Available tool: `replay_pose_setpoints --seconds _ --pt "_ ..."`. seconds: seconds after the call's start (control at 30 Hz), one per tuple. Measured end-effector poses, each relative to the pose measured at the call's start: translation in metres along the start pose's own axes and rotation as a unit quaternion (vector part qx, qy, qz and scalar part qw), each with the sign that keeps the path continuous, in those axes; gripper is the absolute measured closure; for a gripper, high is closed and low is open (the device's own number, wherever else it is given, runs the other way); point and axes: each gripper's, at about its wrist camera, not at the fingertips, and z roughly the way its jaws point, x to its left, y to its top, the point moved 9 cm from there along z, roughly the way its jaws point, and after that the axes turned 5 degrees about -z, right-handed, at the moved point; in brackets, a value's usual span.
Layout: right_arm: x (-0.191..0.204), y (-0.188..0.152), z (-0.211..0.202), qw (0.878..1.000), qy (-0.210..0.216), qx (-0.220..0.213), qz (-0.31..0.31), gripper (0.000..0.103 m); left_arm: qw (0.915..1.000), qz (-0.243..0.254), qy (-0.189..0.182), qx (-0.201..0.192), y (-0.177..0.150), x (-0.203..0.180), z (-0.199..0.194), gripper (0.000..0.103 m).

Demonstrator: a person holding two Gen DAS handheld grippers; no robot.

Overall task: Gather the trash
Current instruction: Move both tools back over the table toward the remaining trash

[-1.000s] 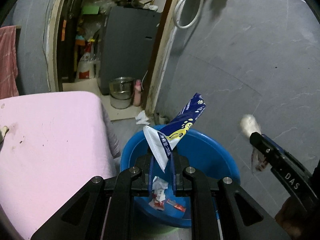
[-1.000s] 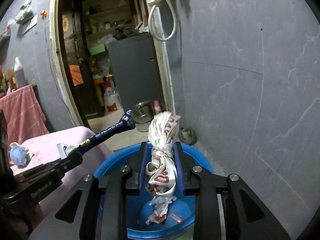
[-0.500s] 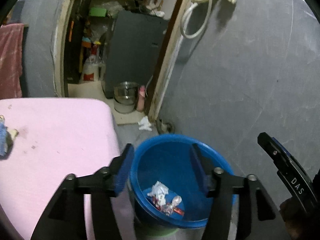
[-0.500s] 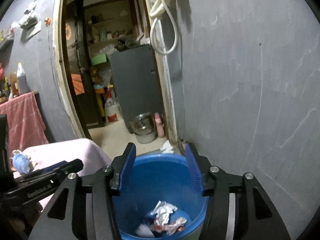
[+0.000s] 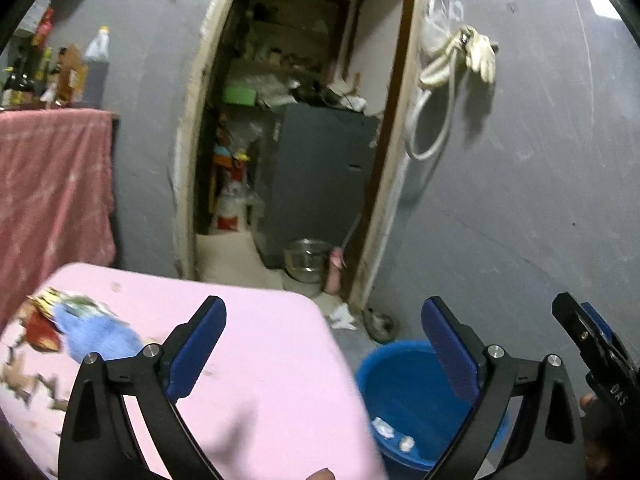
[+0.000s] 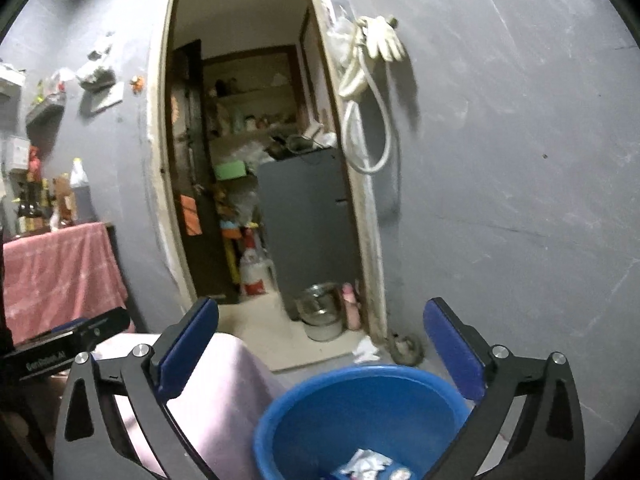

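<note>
A blue plastic bin [image 5: 404, 392] stands on the floor by the pink table; it also shows in the right wrist view [image 6: 360, 412]. Crumpled wrappers [image 6: 366, 465] lie at its bottom. My left gripper [image 5: 324, 348] is wide open and empty, raised over the table's right end. My right gripper [image 6: 320, 348] is wide open and empty above the bin. More trash, a blue crumpled piece [image 5: 96, 334] and red and yellow wrappers [image 5: 38, 330], lies on the table at the left. The right gripper's tip [image 5: 592, 348] shows at the left view's right edge.
The pink-covered table [image 5: 248, 380] fills the lower left. Behind is a grey wall with a doorway [image 6: 256, 184] into a cluttered storeroom. A steel pot [image 6: 320, 316] and a white paper scrap [image 6: 366, 354] are on the floor by the door frame. A red cloth [image 5: 52, 184] hangs left.
Both grippers opened and dropped the blue wrapper and the white-red wrapper into the bin. Both then rose and opened wider; the left swung left over the table.
</note>
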Motion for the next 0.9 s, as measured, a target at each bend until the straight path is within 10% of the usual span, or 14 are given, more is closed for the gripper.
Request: replay_pose_setpoints --seconds 0.9 --pt "0.216 0.004 0.035 0.986 0.164 0.005 -0.031 0.0 0.9796 -0.057 0.186 -0.05 0.019 0.254 -0.104 0.004"
